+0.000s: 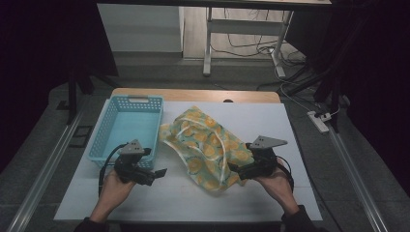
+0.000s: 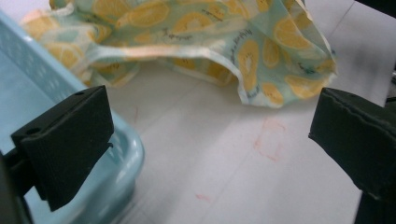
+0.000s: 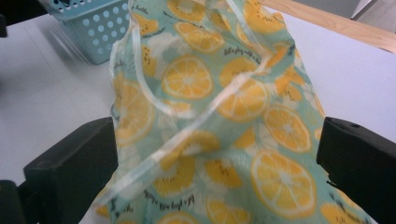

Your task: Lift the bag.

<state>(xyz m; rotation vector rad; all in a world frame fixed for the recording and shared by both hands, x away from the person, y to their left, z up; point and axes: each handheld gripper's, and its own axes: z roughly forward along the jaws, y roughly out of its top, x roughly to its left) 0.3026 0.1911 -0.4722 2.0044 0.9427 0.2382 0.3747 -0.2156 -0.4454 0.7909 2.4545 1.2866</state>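
A teal cloth printed with orange slices [image 1: 208,145] lies crumpled in the middle of the white table [image 1: 270,121]; it also shows ahead in the left gripper view [image 2: 210,37] and close up in the right gripper view [image 3: 210,116]. My left gripper [image 1: 157,175] hovers open near the basket's front corner, left of the cloth, with bare table between its jaws [image 2: 210,140]. At the cloth's near right edge my right gripper [image 1: 235,170] is open, and the fabric with its pale drawstring lies between the spread jaws [image 3: 217,163].
A light blue perforated basket [image 1: 126,128] stands at the left of the table, its corner [image 2: 126,154] beside my left jaw. Faint red marks stain the table surface [image 2: 268,140]. Desk legs and cables stand beyond the table's far edge.
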